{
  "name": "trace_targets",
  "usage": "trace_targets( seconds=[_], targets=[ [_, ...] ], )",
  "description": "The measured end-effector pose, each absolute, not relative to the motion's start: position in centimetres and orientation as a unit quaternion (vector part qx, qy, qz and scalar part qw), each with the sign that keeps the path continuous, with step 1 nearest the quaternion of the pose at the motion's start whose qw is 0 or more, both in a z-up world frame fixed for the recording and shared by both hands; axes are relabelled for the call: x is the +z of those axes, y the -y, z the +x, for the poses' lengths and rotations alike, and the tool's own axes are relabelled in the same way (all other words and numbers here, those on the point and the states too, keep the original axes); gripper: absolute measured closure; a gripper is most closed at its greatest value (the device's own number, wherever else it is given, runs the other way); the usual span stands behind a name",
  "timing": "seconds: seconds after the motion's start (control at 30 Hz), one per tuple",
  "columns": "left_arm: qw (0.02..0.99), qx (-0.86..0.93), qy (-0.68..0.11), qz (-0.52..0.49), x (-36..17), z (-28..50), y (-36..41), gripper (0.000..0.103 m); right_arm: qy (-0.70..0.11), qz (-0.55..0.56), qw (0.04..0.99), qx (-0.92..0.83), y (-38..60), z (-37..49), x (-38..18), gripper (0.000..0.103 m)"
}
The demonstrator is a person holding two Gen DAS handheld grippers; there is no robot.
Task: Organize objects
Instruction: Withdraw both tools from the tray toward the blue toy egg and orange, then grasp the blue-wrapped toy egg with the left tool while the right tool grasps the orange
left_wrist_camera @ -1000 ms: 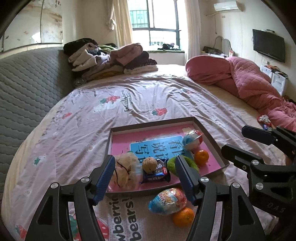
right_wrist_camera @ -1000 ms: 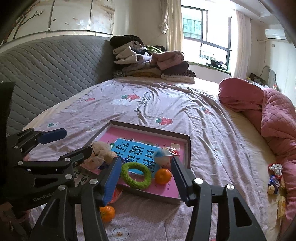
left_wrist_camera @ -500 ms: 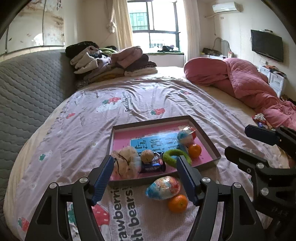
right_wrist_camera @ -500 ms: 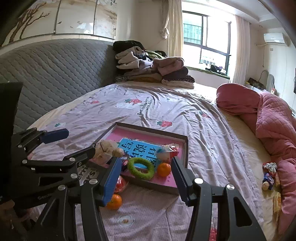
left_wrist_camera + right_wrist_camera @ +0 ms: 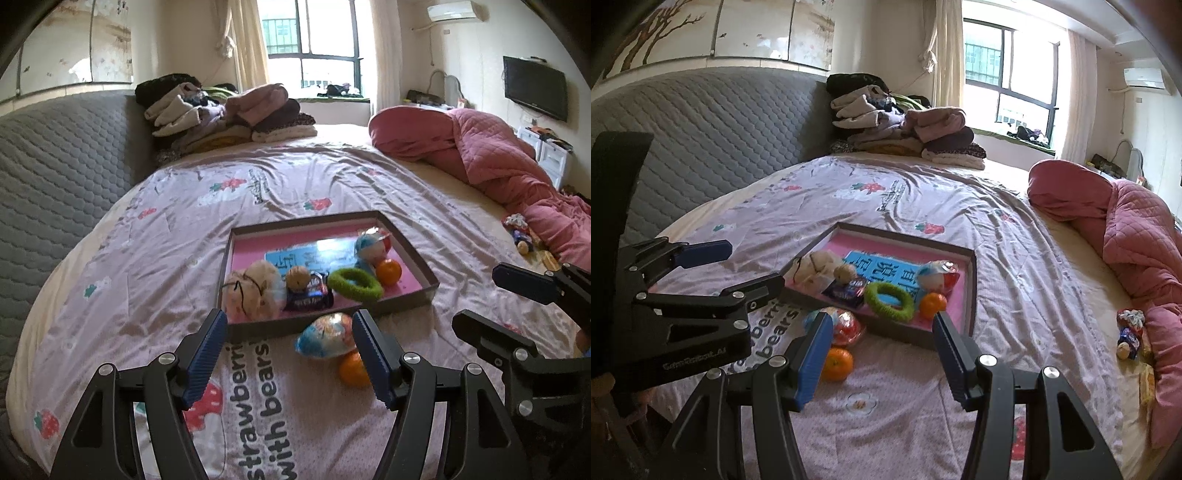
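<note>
A brown tray [image 5: 406,236] with a pink floor lies on the bedsheet. It holds a plush toy [image 5: 255,291], a small brown ball [image 5: 297,277], a dark snack packet [image 5: 310,295], a green ring [image 5: 354,284], an orange [image 5: 388,271], a colourful egg toy [image 5: 369,243] and a blue book [image 5: 314,254]. In front of the tray, on the sheet, lie a foil egg [image 5: 325,336] and a second orange [image 5: 352,369]. My left gripper [image 5: 287,315] hovers open short of the tray's front rim. My right gripper [image 5: 882,316] is open and empty beside it, with the egg [image 5: 842,325] and orange [image 5: 837,363] by its left finger.
A pile of folded clothes [image 5: 221,110] sits at the bed's far end by the grey padded headboard [image 5: 55,166]. A pink quilt [image 5: 480,155] lies bunched along the right side, with small wrapped items [image 5: 1130,332] beside it. Open sheet surrounds the tray.
Both grippers have drawn back from the tray, which now looks smaller and farther off. The jaws stay open. Nothing on the bed has moved.
</note>
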State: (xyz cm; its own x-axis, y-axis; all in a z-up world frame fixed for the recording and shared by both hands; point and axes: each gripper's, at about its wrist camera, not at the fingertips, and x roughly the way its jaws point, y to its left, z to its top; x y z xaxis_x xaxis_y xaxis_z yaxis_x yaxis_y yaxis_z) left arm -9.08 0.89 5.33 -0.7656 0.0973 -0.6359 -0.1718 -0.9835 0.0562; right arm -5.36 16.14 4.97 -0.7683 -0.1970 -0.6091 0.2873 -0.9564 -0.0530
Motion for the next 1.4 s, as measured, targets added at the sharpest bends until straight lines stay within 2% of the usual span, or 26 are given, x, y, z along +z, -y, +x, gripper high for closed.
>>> trace_targets(
  seconds=[0.77, 1.03, 1.4],
  targets=[
    [0.074, 0.921, -0.068, -0.377, -1.0, -10.5, 0.8, 0.032, -0.102, 0.357, 0.17, -0.913, -12.4, -5.3, -2.0, 0.047],
    [0.103, 0.915, -0.074, -0.383, -2.6, -12.4, -0.5, 0.032, -0.102, 0.368, 0.175, -0.907, -12.2, -6.8, -4.1, 0.043],
    [0.127, 0.907, -0.086, -0.392, -4.1, -14.7, -2.2, 0.032, -0.092, 0.381, 0.175, -0.903, -12.0, -8.7, -6.0, 0.043]
  ],
)
